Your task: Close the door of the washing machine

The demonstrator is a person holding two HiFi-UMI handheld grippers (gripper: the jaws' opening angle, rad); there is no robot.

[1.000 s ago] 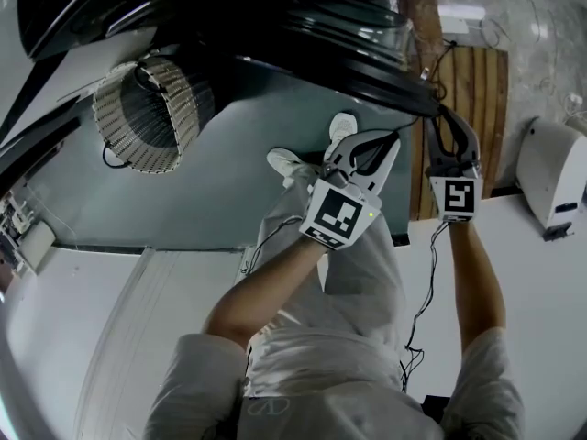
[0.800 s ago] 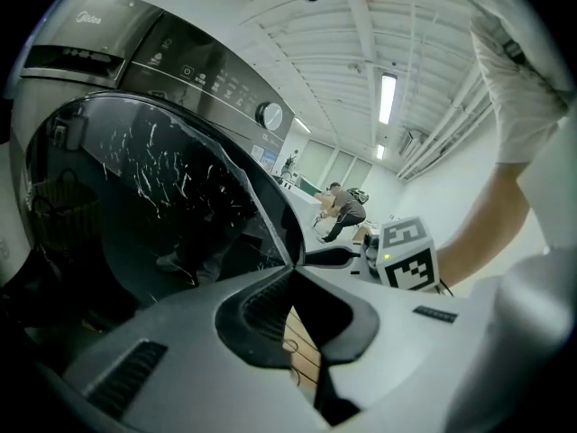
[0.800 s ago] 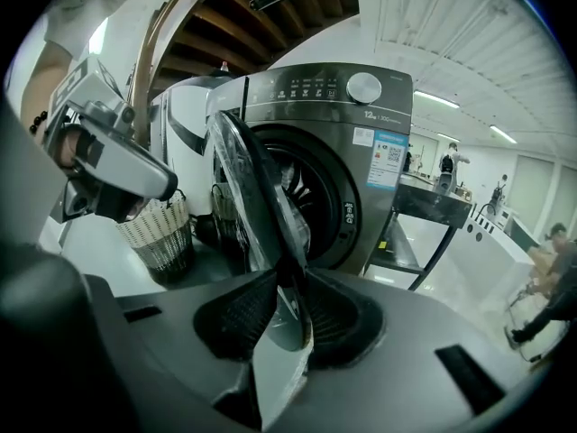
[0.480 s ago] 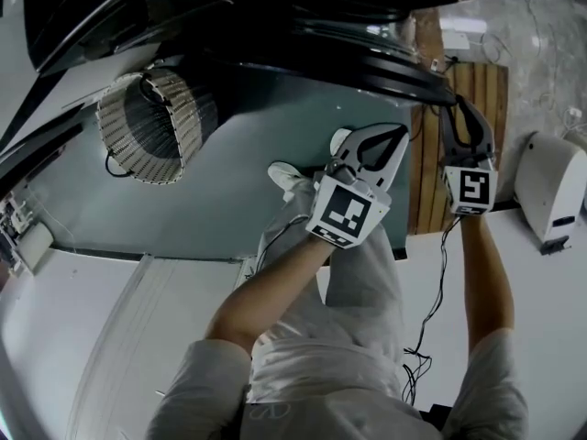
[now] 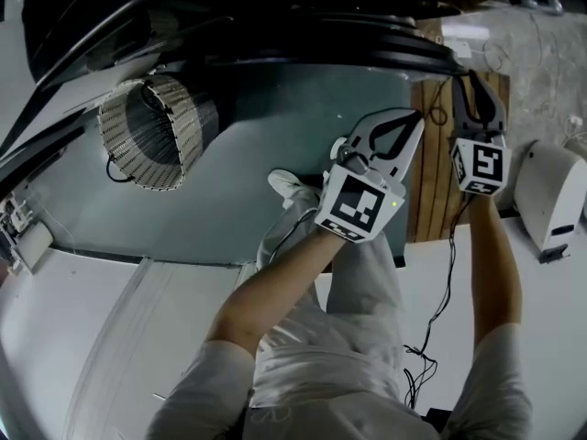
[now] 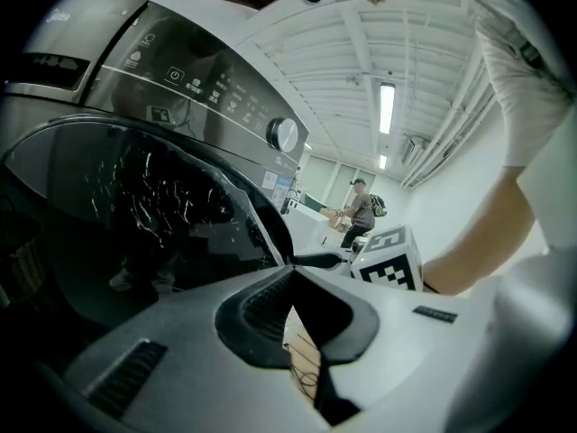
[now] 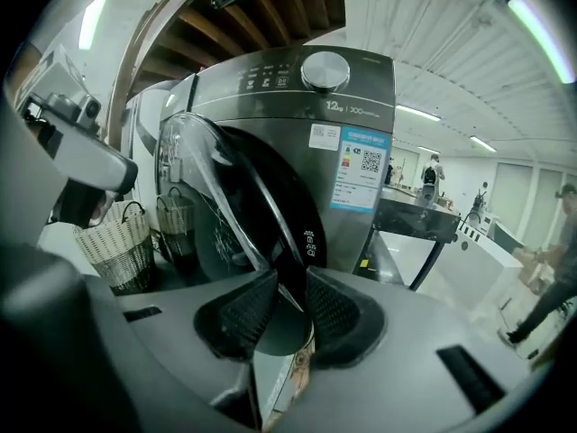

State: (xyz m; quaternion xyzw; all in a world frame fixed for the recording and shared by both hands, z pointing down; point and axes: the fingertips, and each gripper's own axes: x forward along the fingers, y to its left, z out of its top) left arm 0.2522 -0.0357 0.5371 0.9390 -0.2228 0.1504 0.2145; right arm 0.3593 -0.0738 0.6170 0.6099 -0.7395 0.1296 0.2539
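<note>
- At the front of the washing machine [image 7: 352, 106], the door [image 7: 236, 207] is standing ajar. It is swung out from the machine, and its free rim is pointing toward the right gripper [image 7: 287, 280].
- The right gripper's fingers [image 7: 245, 309] are clamping on that free rim. The dark rim is passing between the two ribbed pads and filling the gap.
- In the right gripper view, the rim's long axis is running from upper left to lower right through the jaws. The fingers are therefore straddling it crosswise, one pad on the face turned away from the machine and one on the face turned toward it.
- The left gripper [image 6: 290, 265] is holding its jaws fully together with nothing between them. Its tip is sitting just beside the door's glass, on the side away from the machine. Whether it is touching cannot be told.
- The right gripper is the nearer to the rim and is judged to be the working hand.
- Judgement: the coming move is calling for the rim to be driven toward the machine's front along the door's swing arc. A skewed push is risking a slip off the rim.
</note>
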